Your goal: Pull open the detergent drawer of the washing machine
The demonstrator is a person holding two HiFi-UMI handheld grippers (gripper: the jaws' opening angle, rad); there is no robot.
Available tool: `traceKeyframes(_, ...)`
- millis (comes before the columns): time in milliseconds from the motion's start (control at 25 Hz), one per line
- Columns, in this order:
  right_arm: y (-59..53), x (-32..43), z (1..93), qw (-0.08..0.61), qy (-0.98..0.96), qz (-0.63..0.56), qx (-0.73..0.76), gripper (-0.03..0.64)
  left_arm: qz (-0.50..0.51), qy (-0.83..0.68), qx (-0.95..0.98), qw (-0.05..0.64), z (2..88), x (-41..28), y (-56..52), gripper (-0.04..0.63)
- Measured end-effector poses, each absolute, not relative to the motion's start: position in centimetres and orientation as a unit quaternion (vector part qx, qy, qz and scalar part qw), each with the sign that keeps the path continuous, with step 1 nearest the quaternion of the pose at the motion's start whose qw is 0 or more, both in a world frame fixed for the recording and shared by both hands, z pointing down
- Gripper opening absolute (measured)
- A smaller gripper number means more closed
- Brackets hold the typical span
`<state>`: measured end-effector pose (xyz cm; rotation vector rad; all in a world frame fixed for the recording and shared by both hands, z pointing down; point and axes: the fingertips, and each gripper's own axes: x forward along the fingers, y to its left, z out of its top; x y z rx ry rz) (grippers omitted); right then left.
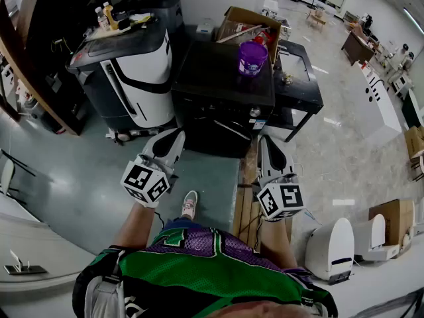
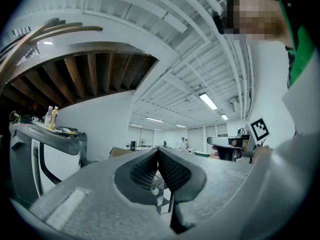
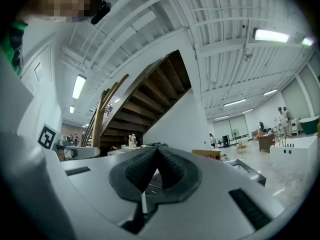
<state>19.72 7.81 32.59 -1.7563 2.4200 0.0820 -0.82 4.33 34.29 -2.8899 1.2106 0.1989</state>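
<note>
The black washing machine stands in front of me, its dark front facing me. A control strip with a knob runs along the top of that front; I cannot pick out the detergent drawer in the dark panel. My left gripper hangs shut and empty just short of the machine's lower left front. My right gripper is shut and empty near the lower right corner. In the left gripper view the ribbed pads meet with nothing between them. The right gripper view shows its pads closed together the same way.
A purple detergent bottle stands on the washer's top. A white-and-black appliance with bottles on it sits at the left. A black table is at the right, an open cardboard box behind. Wooden planks lie by my right foot.
</note>
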Motion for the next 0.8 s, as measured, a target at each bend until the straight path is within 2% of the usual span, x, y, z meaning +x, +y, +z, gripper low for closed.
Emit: traceKeyframes(800, 7.8, 18.5, 31.9, 0.083, 0.808, 0.030, -0.583, 0.002, 0.072, 0.379, -0.922, -0.017, 34.7, -1.4, 3.8, 0.018)
